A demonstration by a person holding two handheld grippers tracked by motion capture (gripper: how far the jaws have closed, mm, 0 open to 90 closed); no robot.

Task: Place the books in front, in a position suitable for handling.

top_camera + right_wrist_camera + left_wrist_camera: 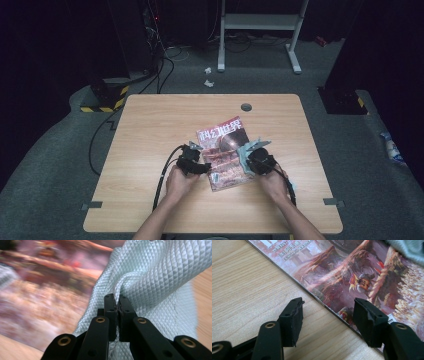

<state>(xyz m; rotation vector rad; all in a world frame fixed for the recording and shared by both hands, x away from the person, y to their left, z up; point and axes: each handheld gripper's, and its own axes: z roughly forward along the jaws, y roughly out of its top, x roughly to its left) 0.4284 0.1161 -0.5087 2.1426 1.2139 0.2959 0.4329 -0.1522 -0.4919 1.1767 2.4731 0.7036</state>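
A magazine (223, 150) with a red and brown illustrated cover lies tilted in the middle of the wooden table (150, 135). My left gripper (194, 161) stands open at the magazine's left edge (317, 295), one jaw over bare wood and the other over the cover. A pale blue-grey quilted cloth (150, 282) lies on the magazine's right side (245, 152). My right gripper (117, 302) is shut on a fold of that cloth, and in the high view the right gripper (257, 160) sits at the magazine's right edge.
A round grey grommet (246, 106) is set in the table near its far edge. A white metal frame (260, 22) stands on the carpet beyond, with cables and a yellow-black striped base (107, 100) at the far left.
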